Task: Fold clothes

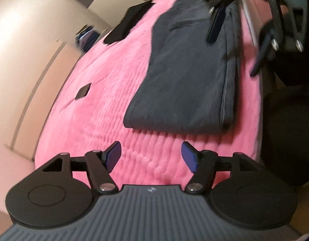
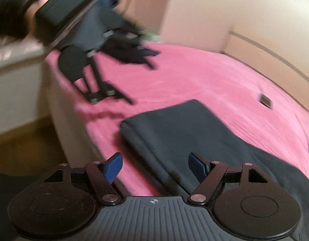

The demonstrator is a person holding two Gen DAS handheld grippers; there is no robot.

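Observation:
A dark grey folded garment (image 1: 186, 76) lies on the pink bed cover (image 1: 106, 92). It also shows in the right wrist view (image 2: 186, 136), with its folded end toward the bed's edge. My left gripper (image 1: 151, 157) is open and empty above the pink cover, just short of the garment's near end. My right gripper (image 2: 155, 167) is open and empty, over the garment's edge. The right gripper shows in the left wrist view (image 1: 236, 40) above the garment's far part. The left gripper shows blurred in the right wrist view (image 2: 134, 76).
A small dark square object (image 1: 83, 91) lies on the pink cover; it also shows in the right wrist view (image 2: 266, 100). Another dark item (image 1: 128, 24) lies at the far end. A beige headboard and wall (image 1: 34, 50) border the bed. Brown floor (image 2: 34, 136) lies beside it.

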